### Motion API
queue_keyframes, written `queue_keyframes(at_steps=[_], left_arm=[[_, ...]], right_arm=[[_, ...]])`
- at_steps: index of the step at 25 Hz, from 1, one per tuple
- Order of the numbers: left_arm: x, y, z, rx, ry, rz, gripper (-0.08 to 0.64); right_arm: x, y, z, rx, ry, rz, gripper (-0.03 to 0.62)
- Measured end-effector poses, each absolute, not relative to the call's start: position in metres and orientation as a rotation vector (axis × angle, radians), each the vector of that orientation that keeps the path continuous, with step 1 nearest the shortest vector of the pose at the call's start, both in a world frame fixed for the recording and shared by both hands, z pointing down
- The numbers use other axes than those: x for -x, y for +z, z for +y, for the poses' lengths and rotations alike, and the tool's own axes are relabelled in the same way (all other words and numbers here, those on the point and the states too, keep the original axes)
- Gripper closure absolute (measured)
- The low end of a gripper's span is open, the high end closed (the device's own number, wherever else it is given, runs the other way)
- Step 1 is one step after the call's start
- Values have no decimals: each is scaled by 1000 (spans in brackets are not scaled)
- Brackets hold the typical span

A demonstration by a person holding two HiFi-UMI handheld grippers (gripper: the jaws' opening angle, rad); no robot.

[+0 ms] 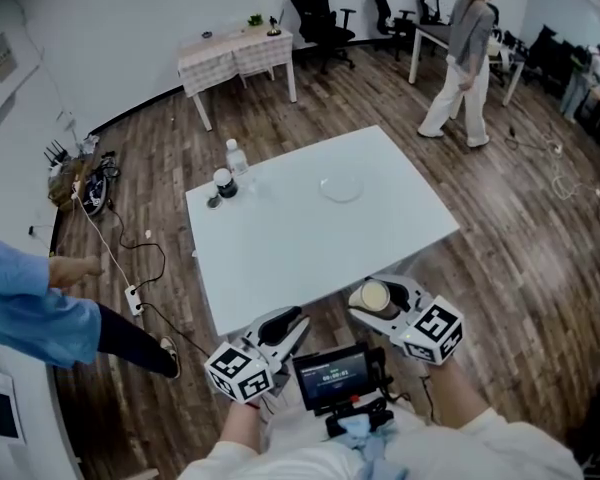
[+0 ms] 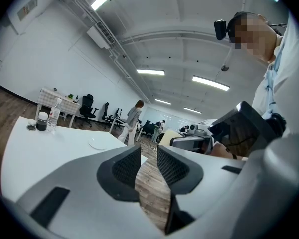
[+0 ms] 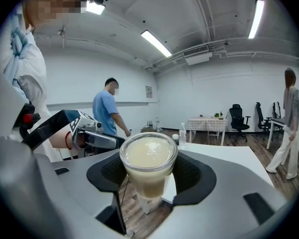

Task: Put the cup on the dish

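Scene layout, head view, left to right.

1. Bottle (image 1: 237, 158) and dark jar (image 1: 223, 183): these stand together at the upper-left corner of the white surface (image 1: 300, 258). They are well apart from the dish and are judged not to obstruct the placement path.

2. Left gripper (image 1: 288, 330): located at the lower centre-left of the frame, just off the near edge of the surface. In the left gripper view, the fingers (image 2: 124, 169) stand slightly apart, with only floor planks visible between them. This gripper (image 2: 148, 157) carries nothing. Its position off to the side is judged to leave the approach free.

3. Dish (image 1: 341, 188): a small clear plate lying flat on the far half of the surface, right of centre. Nothing rests on it.

4. Right gripper (image 1: 378, 298): located at the lower centre-right, just beyond the near edge of the surface. In the right gripper view, the fingers (image 3: 109, 173) clamp a clear cup (image 3: 148, 159) from both sides, below its rim. The cup (image 1: 374, 295) is nearly full of pale, creamy liquid. It is held upright, with the rim level, which is judged necessary to prevent spillage.

Task status: the cup is lifted and gripped, well apart from the dish. Transport across the surface is not yet done.
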State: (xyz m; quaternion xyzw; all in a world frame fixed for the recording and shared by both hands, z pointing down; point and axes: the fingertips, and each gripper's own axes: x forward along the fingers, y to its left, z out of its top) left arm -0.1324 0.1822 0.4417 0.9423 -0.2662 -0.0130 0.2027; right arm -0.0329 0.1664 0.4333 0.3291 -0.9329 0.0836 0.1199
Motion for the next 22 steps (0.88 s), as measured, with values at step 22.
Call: queue_keyframes(at_steps=[22], left_arm=[[190, 458, 147, -2649, -16, -686, 506]], right_arm=[[80, 443, 145, -1082, 268, -2688, 317]])
